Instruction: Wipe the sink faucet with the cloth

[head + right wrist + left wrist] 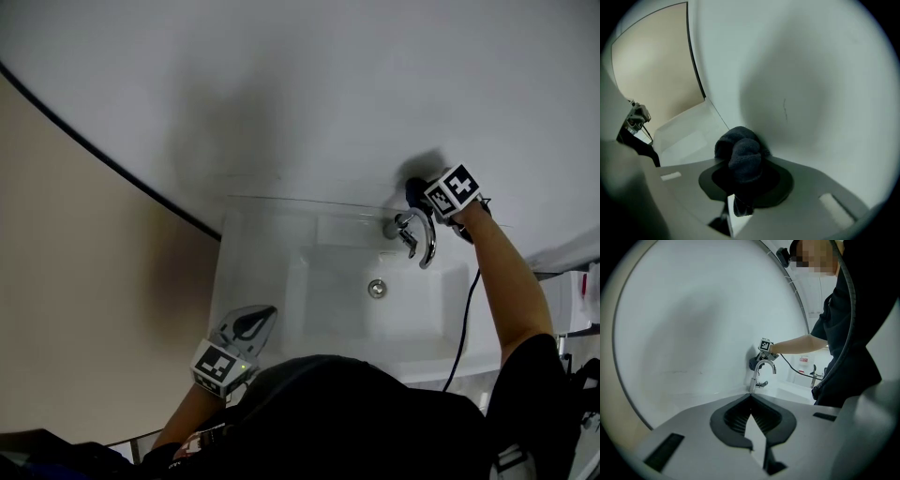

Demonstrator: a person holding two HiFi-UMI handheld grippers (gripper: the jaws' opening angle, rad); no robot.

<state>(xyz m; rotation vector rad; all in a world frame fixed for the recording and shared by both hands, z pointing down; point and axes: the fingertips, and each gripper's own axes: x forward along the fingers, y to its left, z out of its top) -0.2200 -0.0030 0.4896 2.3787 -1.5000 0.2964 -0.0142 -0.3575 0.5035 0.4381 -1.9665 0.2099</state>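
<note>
Gripping a bunched dark cloth [740, 146] in the right tool [743, 165], jaws partway closed and pressing on the wad, loose end poking past the tips toward the white wall. Held just behind and above the arch of the chrome faucet [417, 234], probably for a pass down over the spout; contact with the metal not clear. Below the tool, the open white sink [253, 272], drain [377, 288] at its middle. Ample room forward and to either side, little behind, with the wall close at the cloth. Parked well apart at the near rim, the left tool [255, 321], jaws shut on nothing, aimed across the basin toward the faucet and clear of the wiping path.
</note>
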